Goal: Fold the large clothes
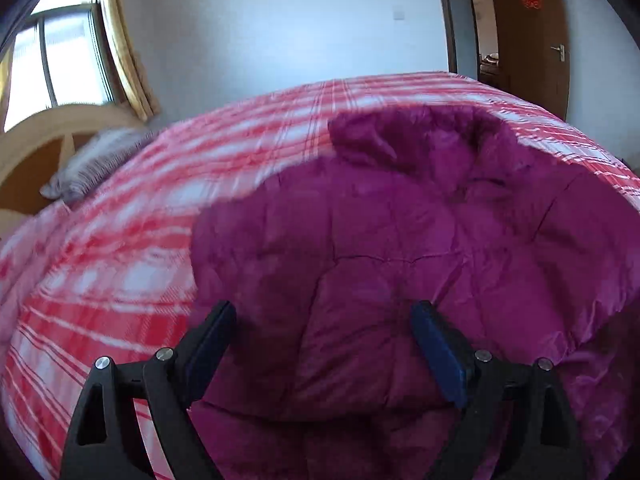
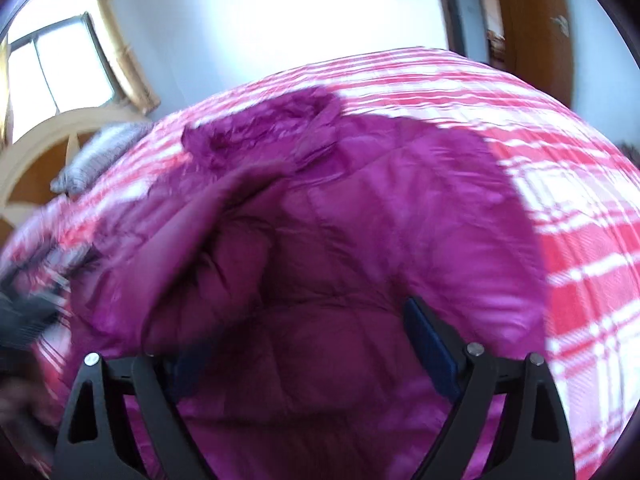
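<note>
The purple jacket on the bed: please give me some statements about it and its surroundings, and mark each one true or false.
1. The purple padded jacket lies on a red and white checked bedspread. True.
2. The left gripper is clamped on a sleeve. False: its jaws stand open, nothing pinched.
3. A grey pillow lies near the headboard. True.
4. The right gripper is shut. False: its jaws are spread wide over the jacket.
5. The door is white. False: it is brown wood.

Sunlit window (image 1: 60, 60) (curtained), white wall (image 1: 280, 20), wooden door (image 1: 528, 40).
</note>
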The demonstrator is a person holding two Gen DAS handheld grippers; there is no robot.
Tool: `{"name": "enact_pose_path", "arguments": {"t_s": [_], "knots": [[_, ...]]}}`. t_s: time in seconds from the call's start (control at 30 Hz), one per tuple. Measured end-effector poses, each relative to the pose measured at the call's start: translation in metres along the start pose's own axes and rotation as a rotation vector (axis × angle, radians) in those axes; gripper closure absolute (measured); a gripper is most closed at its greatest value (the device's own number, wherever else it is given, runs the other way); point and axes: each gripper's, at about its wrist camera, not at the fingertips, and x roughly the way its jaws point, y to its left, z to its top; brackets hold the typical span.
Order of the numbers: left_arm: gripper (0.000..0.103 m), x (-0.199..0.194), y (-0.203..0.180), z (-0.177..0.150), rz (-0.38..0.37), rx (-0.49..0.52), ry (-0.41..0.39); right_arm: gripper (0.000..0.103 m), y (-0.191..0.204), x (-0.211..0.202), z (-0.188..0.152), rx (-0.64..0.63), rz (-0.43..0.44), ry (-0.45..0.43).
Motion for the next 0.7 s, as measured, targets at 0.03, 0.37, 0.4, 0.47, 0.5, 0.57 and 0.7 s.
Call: {"name": "enact_pose_path", "arguments": {"t_s": [0.03,0.37,0.4,0.47,0.5,0.57,0.7], "knots": [[0.013,0.002,0.001,-0.002,-0.013,-0.014,0.004,0.011,-0.003,-0.01,0.001,0.009,-0.015,-0.009],[0.013,-0.012,0.015,-0.001,-0.051,-0.061,-0.056,0.049,0.061,-0.04,0.036,-0.111,0.067,-0.099],[0.013,-0.021,0.022,0.0,-0.044,-0.067,-0.087,0.054,0.069,-0.029,0.035,-0.135,0.069,-0.07],[0.013,-0.035,0.036,0.005,-0.014,-0.079,-0.14,0.054,0.076,0.006,0.028,-0.161,0.041,0.0],[0.013,-0.04,0.043,0.008,-0.006,-0.088,-0.16,0.054,0.075,0.016,0.024,-0.17,0.031,0.021],[0.013,-0.047,0.057,0.019,-0.003,-0.122,-0.189,0.054,0.071,0.032,0.011,-0.193,-0.007,0.041],[0.013,-0.04,0.053,0.04,-0.059,-0.146,-0.191,0.052,0.064,0.036,-0.004,-0.203,-0.011,0.039]]}}
